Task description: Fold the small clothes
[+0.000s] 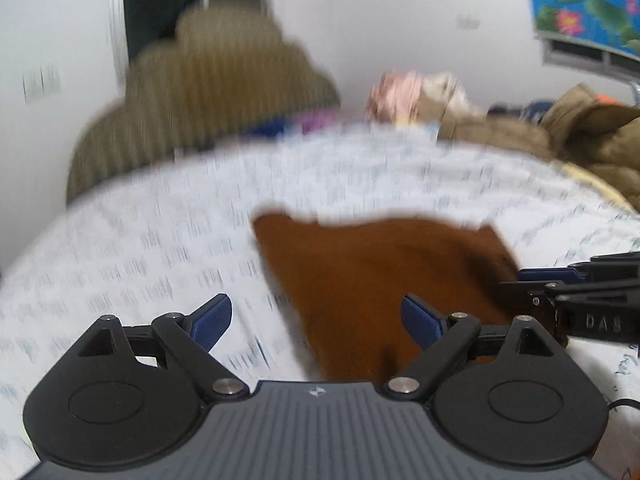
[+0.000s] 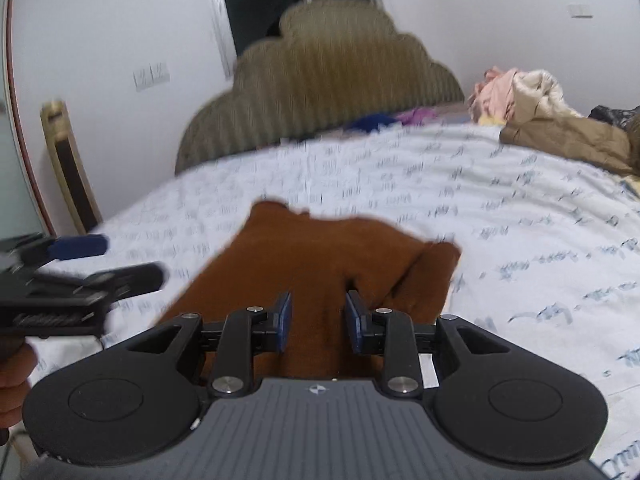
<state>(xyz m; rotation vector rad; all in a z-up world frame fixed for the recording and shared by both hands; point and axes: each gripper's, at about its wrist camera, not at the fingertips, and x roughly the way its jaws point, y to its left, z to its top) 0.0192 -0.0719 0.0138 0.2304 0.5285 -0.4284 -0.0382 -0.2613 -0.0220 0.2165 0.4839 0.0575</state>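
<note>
In the left wrist view, the left gripper (image 1: 316,320) fills the bottom of the frame with its blue pads far apart, and nothing sits between them. Under it lies a white bedsheet with small gray marks (image 1: 160,240). At the upper left stands a tan ribbed headboard (image 1: 208,88). In the middle, a brown cloth (image 1: 380,272) lies flat on the sheet, just ahead of the right pad. At the right edge, the right gripper (image 1: 560,280) pokes in over the cloth's right side. A pile of clothes (image 1: 520,128) sits at the upper right.

In the right wrist view, the left gripper (image 2: 100,264) shows at the left edge, beside the cloth. In the bottom middle, the right gripper (image 2: 318,320) has its pads partly apart, over the brown cloth (image 2: 320,256) but not pinching it.
</note>
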